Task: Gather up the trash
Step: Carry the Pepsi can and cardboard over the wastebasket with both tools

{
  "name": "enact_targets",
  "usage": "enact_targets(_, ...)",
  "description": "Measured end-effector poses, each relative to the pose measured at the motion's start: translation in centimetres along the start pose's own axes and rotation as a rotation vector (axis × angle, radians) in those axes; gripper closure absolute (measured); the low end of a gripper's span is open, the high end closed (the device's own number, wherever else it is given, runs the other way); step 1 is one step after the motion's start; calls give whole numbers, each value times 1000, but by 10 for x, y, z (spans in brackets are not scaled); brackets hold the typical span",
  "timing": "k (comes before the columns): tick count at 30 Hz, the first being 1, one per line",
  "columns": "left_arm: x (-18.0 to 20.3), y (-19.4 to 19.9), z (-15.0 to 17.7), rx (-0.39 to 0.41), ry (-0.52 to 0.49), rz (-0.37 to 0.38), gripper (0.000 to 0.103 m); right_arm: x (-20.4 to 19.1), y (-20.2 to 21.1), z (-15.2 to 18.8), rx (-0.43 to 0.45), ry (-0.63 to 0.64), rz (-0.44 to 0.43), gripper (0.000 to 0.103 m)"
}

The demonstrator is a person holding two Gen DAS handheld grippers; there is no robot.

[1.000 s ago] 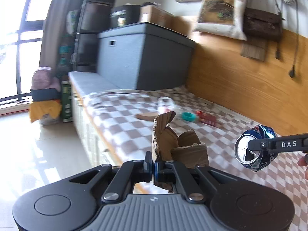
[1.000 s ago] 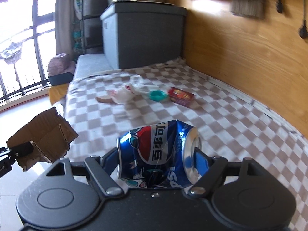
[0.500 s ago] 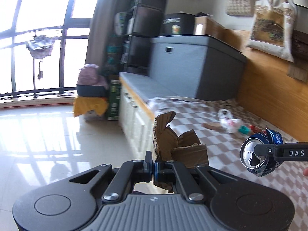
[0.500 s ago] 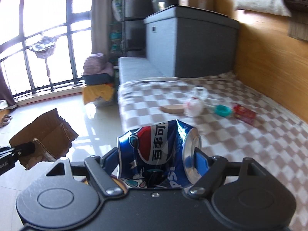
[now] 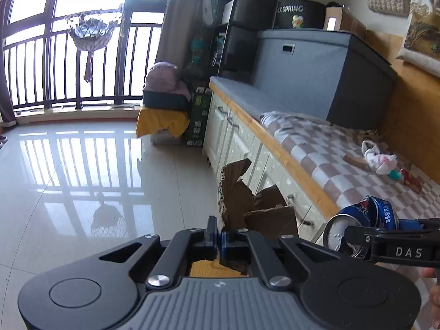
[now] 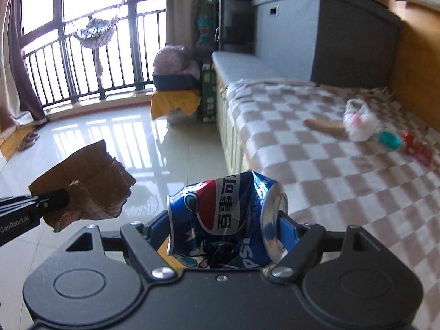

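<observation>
My left gripper (image 5: 218,238) is shut on a torn piece of brown cardboard (image 5: 255,209), held in the air over the tiled floor; the cardboard also shows in the right wrist view (image 6: 82,181). My right gripper (image 6: 222,222) is shut on a crushed blue Pepsi can (image 6: 225,217), also seen in the left wrist view (image 5: 363,222) at the right. More trash lies on the checkered blanket (image 6: 316,165): a white plastic bag (image 6: 357,123), a brown flat piece (image 6: 324,125), a teal lid (image 6: 390,139) and a red wrapper (image 6: 418,151).
The blanket covers a low bench with white cabinet fronts (image 5: 247,148). A grey storage box (image 5: 316,68) stands at its far end. A yellow-draped stack (image 5: 162,118) and a green box (image 5: 199,115) stand on the shiny floor (image 5: 82,178) by the balcony windows.
Both grippers have swung left, away from the bench and toward the floor and windows, each still holding its item. The trash on the blanket has slid to the right of both views.
</observation>
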State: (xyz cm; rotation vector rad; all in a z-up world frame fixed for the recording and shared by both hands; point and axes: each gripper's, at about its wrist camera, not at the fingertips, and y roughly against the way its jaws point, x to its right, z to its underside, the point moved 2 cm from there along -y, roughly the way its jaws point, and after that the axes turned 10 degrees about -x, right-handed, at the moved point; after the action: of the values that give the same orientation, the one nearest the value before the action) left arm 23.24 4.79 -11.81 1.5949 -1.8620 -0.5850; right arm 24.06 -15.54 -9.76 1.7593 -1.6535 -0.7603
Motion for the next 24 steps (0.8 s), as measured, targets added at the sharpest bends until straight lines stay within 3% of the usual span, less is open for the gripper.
enact_targets(14,-25,-81,17,-126,-10,-31,101,-19,-96,15,-103,-5,-47,23)
enact_targets(24,-62,-143,38,-247,89,-31,101,-41,-181,30,-248,47,-84,23)
